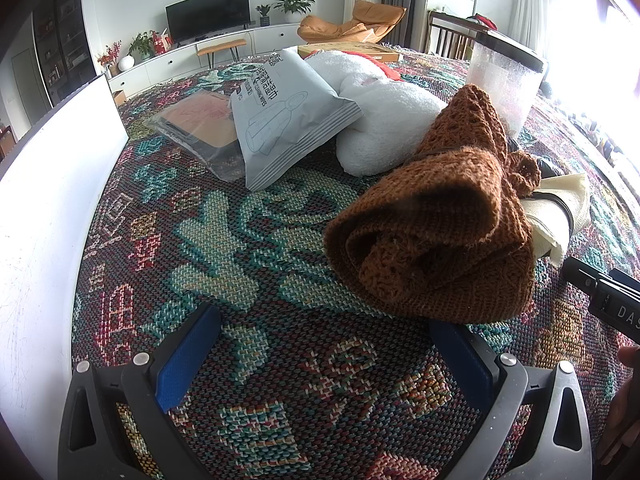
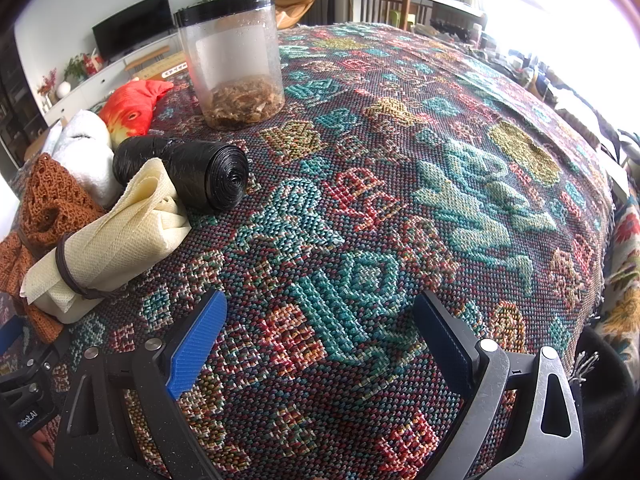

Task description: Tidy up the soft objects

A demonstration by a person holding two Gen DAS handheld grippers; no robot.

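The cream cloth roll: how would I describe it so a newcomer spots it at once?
On the patterned woven cover, look left of the clear jar towards the soft pile. The cream cloth roll lies between the brown knit and the black bag roll. It alone is pale waffle-textured cloth cinched by a dark band.

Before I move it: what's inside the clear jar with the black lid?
The clear jar holds a shallow layer of brown, dried-looking bits at the bottom; the rest looks empty. A frosted label hides part of the middle, and the black lid blocks any view from the top.
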